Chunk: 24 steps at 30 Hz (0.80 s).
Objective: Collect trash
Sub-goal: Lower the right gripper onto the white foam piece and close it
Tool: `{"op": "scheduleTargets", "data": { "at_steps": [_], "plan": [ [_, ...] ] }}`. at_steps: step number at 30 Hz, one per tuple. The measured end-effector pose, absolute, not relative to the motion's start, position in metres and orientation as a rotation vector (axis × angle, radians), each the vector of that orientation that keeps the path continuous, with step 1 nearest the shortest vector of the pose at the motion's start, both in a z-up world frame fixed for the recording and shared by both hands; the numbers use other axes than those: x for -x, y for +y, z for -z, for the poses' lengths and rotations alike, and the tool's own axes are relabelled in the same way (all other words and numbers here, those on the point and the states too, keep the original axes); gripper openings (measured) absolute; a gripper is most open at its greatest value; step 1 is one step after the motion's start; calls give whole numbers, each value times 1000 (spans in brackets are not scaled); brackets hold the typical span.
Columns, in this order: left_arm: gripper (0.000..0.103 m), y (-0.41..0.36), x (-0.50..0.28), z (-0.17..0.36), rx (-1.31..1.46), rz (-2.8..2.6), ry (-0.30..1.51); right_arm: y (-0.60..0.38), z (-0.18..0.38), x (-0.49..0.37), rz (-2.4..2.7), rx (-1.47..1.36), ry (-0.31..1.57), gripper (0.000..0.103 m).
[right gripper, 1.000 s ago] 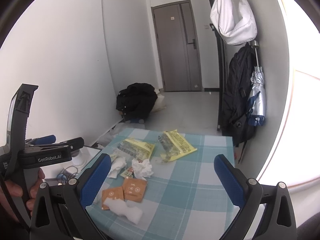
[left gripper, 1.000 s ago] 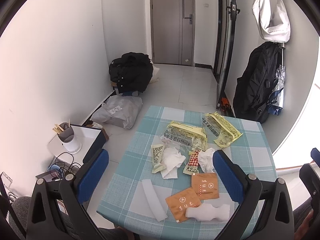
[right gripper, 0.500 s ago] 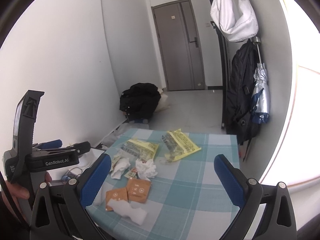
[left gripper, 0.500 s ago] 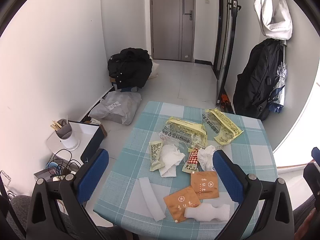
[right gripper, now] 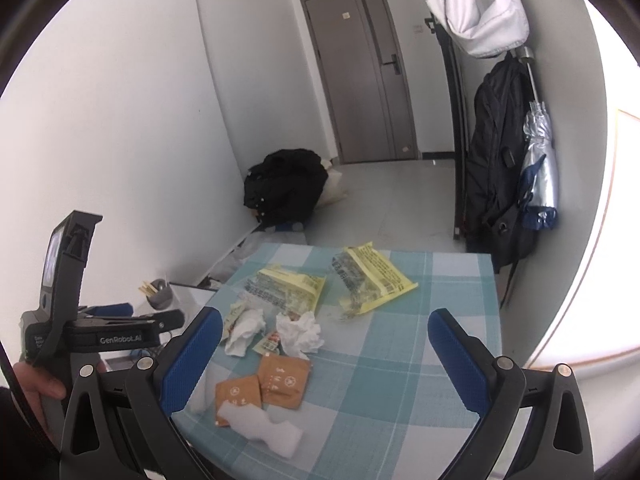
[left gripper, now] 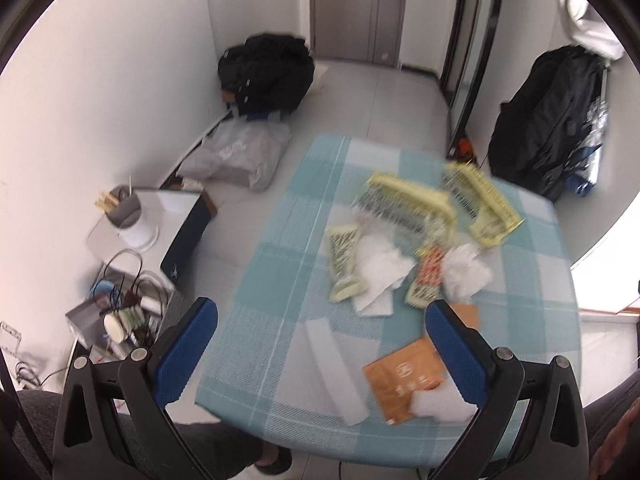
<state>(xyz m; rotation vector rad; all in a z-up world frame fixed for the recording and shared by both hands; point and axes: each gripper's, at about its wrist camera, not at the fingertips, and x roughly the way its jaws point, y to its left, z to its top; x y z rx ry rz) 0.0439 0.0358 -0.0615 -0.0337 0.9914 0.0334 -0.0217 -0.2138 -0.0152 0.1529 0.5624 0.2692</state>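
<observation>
Left gripper [left gripper: 320,328] dipped closer over table [left gripper: 280,248]; both it and right gripper [right gripper: 325,338] spread, above wrappers [right gripper: 280,380].

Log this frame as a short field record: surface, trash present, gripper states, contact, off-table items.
surface: table with teal checked cloth
trash: two yellow wrappers, two crumpled tissues, two orange sachets, white foam piece, white strip
left gripper: open, holding nothing
right gripper: open, holding nothing
contact: none; both above near table edge
off-table: grey plastic bag on floor, black bag by wall
image quality: left wrist view motion-blurred
</observation>
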Motion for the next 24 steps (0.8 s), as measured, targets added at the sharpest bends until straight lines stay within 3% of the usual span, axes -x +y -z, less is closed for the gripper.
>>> {"op": "scheduleTargets", "data": {
  "at_steps": [6,12,14,16,20,24],
  "plan": [
    [101,54,-47,94,97,-28,1153,-212,30,-5,-284,-183,666,103],
    [89,50,-48,112,139,-35,1250,-205,41,-23,-297,-195,742,103],
    [82,47,-51,117,122,-36,1269,-204,42,-25,-303,-200,750,103],
    [62,44,-53,122,94,-36,1289,-201,42,-27,-314,-201,758,103],
    [61,40,-55,120,103,-12,1288,-198,40,-26,-328,-196,764,103],
    [45,33,-58,121,83,7,1293,-195,40,-23,-341,-183,766,103]
  ]
}}
